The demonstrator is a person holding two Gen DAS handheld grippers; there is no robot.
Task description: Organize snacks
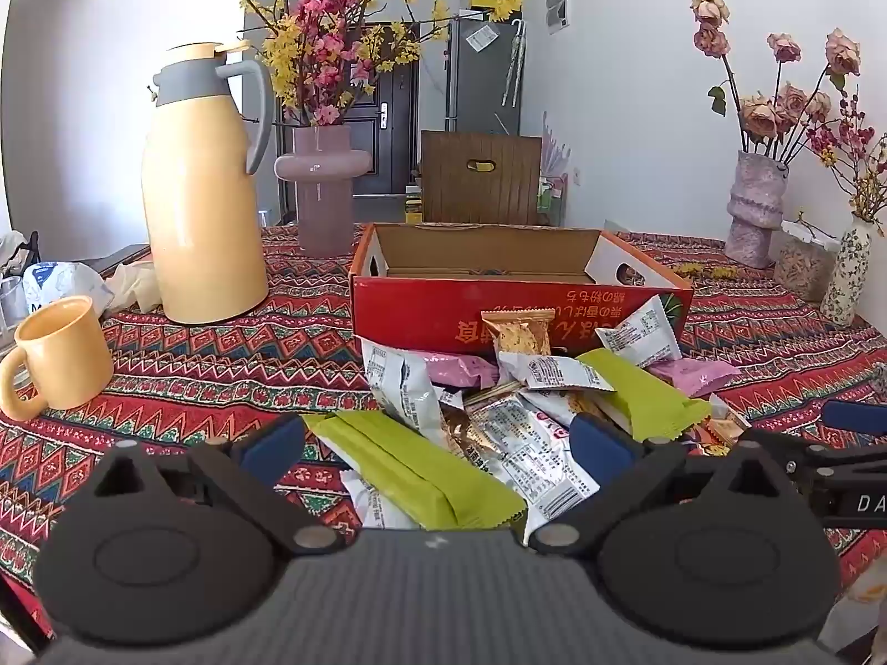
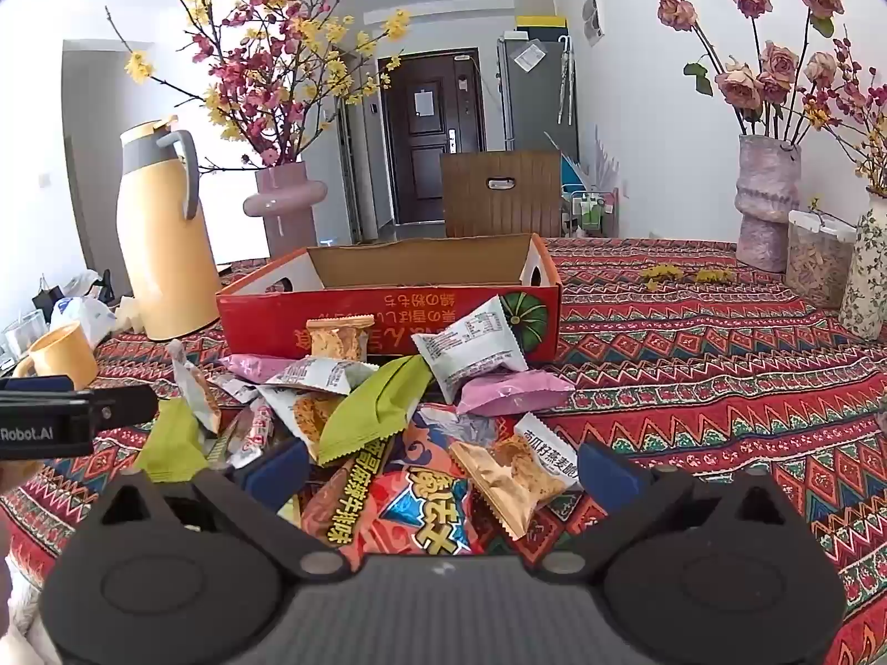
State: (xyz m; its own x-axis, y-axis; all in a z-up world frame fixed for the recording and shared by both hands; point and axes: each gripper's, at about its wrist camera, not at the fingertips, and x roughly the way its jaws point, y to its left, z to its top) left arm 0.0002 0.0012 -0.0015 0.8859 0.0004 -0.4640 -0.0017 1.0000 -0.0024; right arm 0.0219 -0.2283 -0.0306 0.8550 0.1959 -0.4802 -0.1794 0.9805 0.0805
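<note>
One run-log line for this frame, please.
phase: before pickup | left tool: open over snack pile | right tool: open over pile | red box: behind pile | held: nothing

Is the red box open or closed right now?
Open: the red box has no lid over it, and its brown cardboard inside walls show from above in both views.

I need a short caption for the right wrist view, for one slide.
Open right gripper poised over a pile of snack packets in front of an open red box on a patterned tablecloth.
</note>
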